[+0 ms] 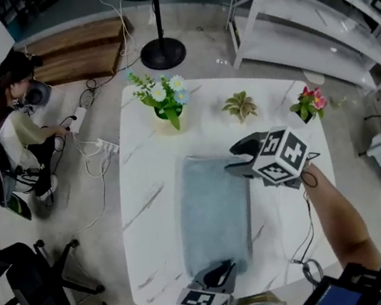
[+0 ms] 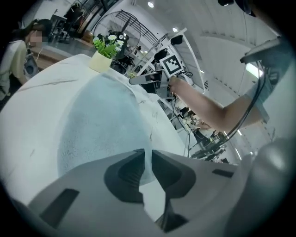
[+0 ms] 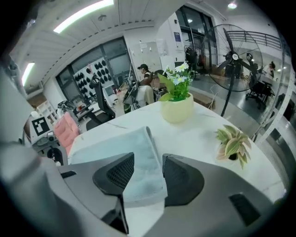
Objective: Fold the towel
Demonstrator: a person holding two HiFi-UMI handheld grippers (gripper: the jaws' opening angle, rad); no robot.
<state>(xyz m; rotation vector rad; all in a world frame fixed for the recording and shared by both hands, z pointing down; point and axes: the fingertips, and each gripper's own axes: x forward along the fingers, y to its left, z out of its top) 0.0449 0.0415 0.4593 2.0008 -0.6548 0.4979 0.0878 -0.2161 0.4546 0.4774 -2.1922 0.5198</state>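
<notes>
Where the towel lay: the grey-blue towel rested folded into a long strip on the middle of the white marble table, its length running from the near edge toward the plants.
Right gripper: over the towel's far right corner, pointing down, tongs spread, the corner showing between them with neither pad pressing on it.
Left gripper: at the towel's near end, tongs only a narrow slit apart, nothing pinched.
Arm pose: the bare right forearm reached in from the lower right across the table's right side.
Along the far edge: a pot of white flowers, a small succulent and a pink-flowered plant, all well apart from the towel.
Around the table: a fan stand, a white shelf rack, a seated person, an office chair.
Markings: black-and-white square patterns on each gripper's cube.
</notes>
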